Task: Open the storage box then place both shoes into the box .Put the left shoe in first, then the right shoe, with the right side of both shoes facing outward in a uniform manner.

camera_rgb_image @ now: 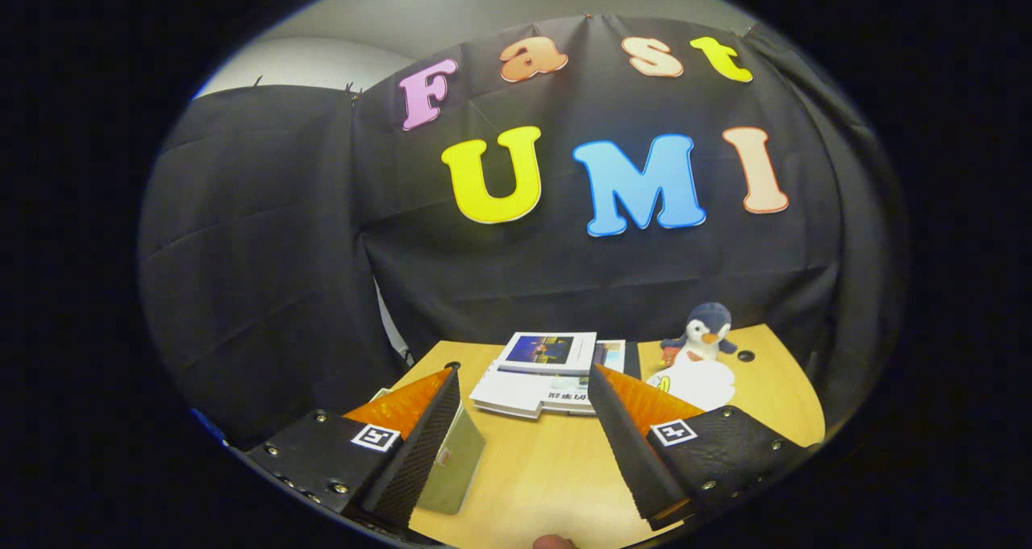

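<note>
Gripper (524, 440) held wide open above wooden table (532, 476), nothing between fingers. Greenish flat panel (455, 464), possibly storage box part, partly hidden behind left finger; identity unclear. Stacked booklets (544, 372) lie beyond fingertips. Plush penguin (708, 331) stands further right, base cut by right finger.

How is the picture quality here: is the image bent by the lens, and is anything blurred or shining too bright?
In the gripper view the fisheye lens bends the light wooden table edge and the cloth wall into curves; the open gripper, holding nothing, and the stack of white printed booklets are fairly sharp; the white belly of the small plush penguin looks washed out; a ceiling light glares at the very top.
</note>
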`<state>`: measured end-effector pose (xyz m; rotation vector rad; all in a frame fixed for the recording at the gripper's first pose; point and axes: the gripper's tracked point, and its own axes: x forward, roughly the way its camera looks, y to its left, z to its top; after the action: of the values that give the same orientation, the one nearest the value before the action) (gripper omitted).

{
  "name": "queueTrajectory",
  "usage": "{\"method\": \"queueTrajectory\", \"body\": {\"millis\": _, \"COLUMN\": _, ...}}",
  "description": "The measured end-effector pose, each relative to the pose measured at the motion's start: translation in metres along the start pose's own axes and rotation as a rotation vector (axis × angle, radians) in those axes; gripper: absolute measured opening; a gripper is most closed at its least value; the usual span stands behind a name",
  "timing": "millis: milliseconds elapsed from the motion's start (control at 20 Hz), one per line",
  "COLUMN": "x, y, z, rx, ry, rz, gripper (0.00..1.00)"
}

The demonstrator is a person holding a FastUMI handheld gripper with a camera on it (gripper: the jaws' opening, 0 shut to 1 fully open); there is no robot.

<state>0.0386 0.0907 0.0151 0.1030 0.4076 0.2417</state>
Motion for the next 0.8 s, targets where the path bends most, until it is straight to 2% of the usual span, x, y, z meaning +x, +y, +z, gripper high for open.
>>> {"method": "queueTrajectory", "body": {"millis": 200, "x": -0.023, "y": -0.042, "z": 0.015, "rx": -0.084, "ry": -0.062, "rz": -0.077, "gripper": 0.98}}
{"method": "queueTrajectory", "body": {"millis": 800, "x": -0.047, "y": -0.081, "z": 0.03, "rx": -0.07, "ry": -0.166, "rz": -0.091, "gripper": 0.97}}
